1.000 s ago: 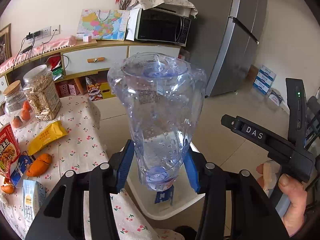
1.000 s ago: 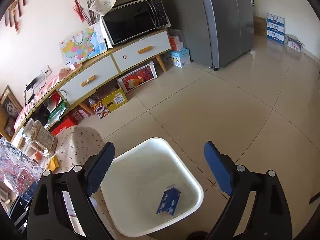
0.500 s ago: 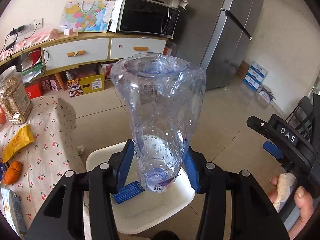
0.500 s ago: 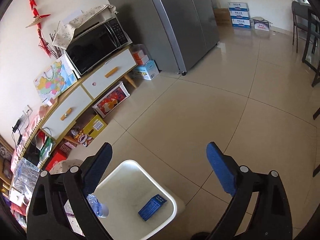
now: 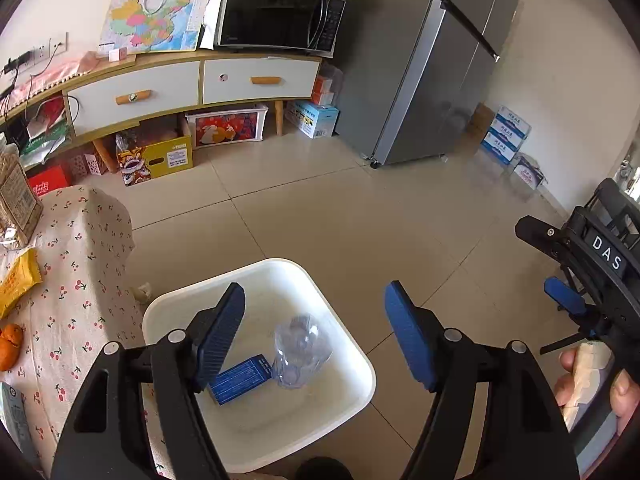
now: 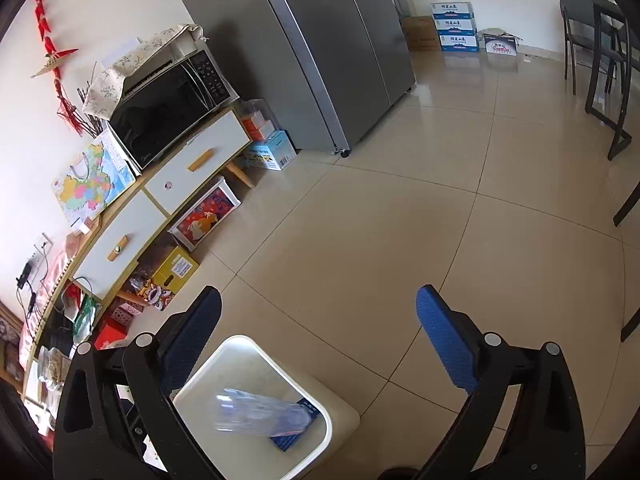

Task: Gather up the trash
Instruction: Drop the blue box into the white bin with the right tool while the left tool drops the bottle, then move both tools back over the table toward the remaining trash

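Observation:
A clear plastic bottle [image 5: 300, 352] lies free inside the white trash bin [image 5: 352, 340] on the floor, beside a small blue box [image 5: 240, 378]. My left gripper [image 5: 316, 296] hangs above the bin; its jaws are opening and nothing is between them. The right wrist view has the bottle [image 6: 260, 416] blurred across the bin [image 6: 340, 412], over the blue box [image 6: 296, 436]. My right gripper [image 6: 320, 304] is to the right of the bin above bare floor, its jaws opening with nothing between them. It also shows at the left wrist view's right edge [image 5: 548, 264], held by a hand [image 5: 592, 380].
A table with a cherry-print cloth [image 5: 80, 280] stands left of the bin, with a yellow snack pack [image 5: 18, 280] and an orange [image 5: 10, 344] on it. A crumpled scrap [image 5: 142, 292] lies on the floor by the bin. Fridge [image 5: 440, 60], cabinet [image 5: 192, 80] and chairs [image 6: 600, 60] stand farther off.
The left gripper carried the bottle over the bin, then its jaws spread and the bottle dropped in. The right gripper swung right, away from the bin, and rolled.

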`<control>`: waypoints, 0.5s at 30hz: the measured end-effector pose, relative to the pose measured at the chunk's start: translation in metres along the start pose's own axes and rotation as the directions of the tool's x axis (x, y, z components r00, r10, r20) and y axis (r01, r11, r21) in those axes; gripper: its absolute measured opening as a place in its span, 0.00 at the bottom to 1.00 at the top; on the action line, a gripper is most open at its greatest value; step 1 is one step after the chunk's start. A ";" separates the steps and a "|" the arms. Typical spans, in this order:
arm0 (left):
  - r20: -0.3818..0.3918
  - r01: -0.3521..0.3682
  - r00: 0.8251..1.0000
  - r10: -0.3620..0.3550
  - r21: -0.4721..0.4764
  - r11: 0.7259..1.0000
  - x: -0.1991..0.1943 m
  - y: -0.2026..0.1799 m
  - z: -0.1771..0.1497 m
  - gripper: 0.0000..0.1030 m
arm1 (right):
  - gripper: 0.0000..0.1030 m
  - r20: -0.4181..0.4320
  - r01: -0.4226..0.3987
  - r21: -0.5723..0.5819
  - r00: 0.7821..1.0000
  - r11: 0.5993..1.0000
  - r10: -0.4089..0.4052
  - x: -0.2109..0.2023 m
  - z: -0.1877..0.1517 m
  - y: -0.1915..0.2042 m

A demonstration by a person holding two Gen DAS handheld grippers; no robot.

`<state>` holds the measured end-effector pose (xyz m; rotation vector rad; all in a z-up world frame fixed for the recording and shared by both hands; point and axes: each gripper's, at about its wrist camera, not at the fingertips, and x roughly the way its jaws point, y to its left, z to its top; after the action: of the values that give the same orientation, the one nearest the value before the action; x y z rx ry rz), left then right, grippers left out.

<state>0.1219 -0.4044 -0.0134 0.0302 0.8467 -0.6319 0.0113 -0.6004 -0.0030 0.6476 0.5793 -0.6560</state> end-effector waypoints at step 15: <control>0.046 -0.183 0.982 0.185 -0.033 0.982 -0.036 0.039 -0.006 0.89 | 0.93 0.033 0.036 -0.204 0.999 0.978 -0.030 -0.014 -0.023 0.049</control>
<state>0.1210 -0.3522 -0.0008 0.0666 0.7953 -0.4448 0.0300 -0.5491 0.0081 0.4360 0.6220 -0.6269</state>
